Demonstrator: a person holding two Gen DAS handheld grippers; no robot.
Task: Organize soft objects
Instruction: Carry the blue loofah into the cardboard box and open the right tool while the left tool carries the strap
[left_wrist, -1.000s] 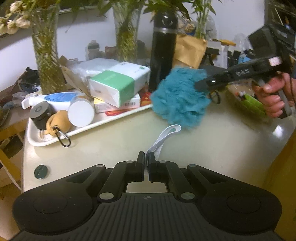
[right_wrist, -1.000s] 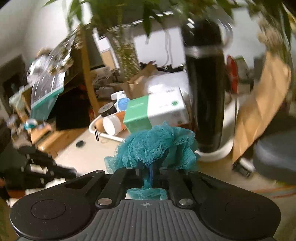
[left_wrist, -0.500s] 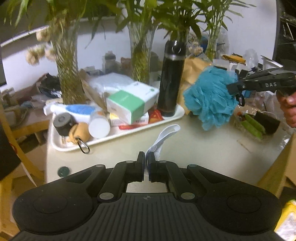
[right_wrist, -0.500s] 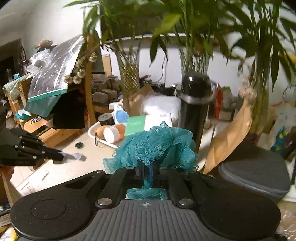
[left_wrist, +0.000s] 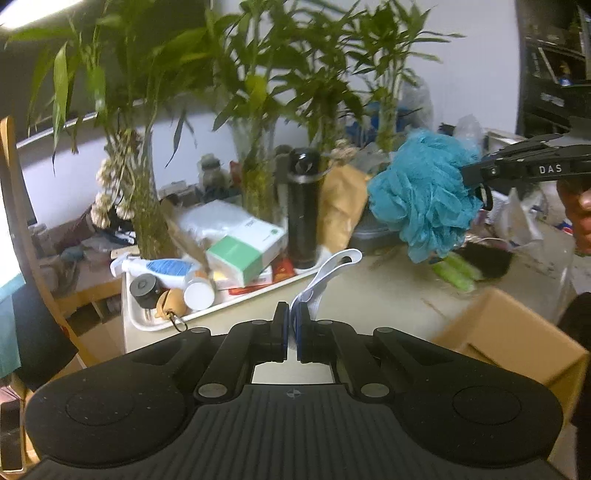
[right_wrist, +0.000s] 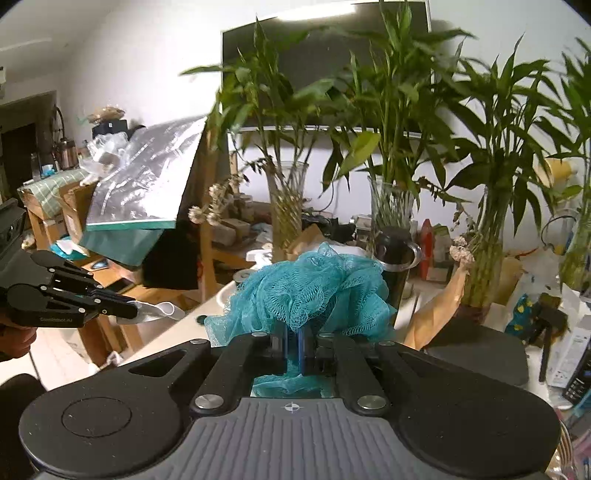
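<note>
Two handheld grippers hang above a cluttered table (left_wrist: 388, 295). Only the left wrist view shows the white tray (left_wrist: 133, 317) of toiletries, the tissue box (left_wrist: 245, 251) and a cardboard box (left_wrist: 517, 332) at lower right; only the right wrist view shows the dark screen (right_wrist: 325, 62) behind the bamboo. The right gripper (right_wrist: 291, 347) is clamped on a teal mesh bath pouf (right_wrist: 310, 291), which bulges ahead of its fingers, clear of the table. The left gripper (left_wrist: 291, 325) pinches a white loop strap (left_wrist: 328, 269) curling up beyond its closed fingertips.
</note>
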